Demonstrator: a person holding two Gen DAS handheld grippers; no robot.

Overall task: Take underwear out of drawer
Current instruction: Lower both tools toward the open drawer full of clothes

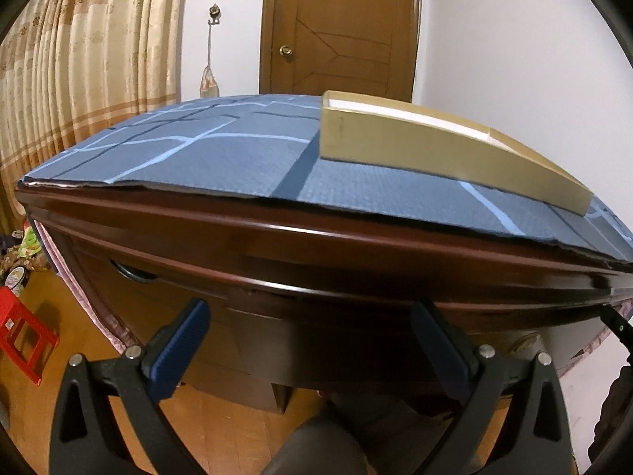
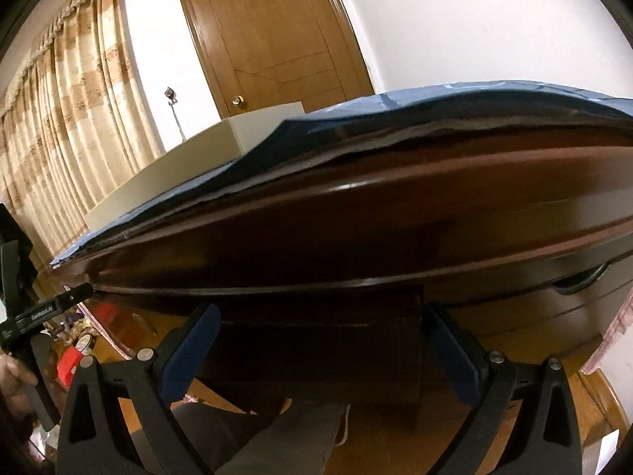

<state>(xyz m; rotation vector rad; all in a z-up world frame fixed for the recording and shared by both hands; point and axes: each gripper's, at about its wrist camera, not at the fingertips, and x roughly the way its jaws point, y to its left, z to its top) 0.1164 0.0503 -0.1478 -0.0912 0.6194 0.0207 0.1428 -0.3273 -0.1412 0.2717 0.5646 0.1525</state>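
A dark wooden desk (image 1: 300, 237) fills both views, with closed drawer fronts under its edge. A recessed drawer handle (image 1: 132, 273) shows at the left in the left wrist view, and another handle (image 2: 581, 281) shows at the right in the right wrist view. My left gripper (image 1: 312, 316) is open and empty, just in front of the desk's central drawer front. My right gripper (image 2: 320, 320) is open and empty, close under the desk edge (image 2: 356, 213). The left gripper (image 2: 51, 308) also shows at the left edge of the right wrist view. No underwear is visible.
A blue patterned mat (image 1: 205, 150) covers the desktop. A shallow tan box (image 1: 435, 150) lies on it at the right. A red plastic stool (image 1: 23, 336) and clutter stand on the wooden floor at left. A curtain (image 1: 79, 59) and a door (image 1: 340, 27) are behind.
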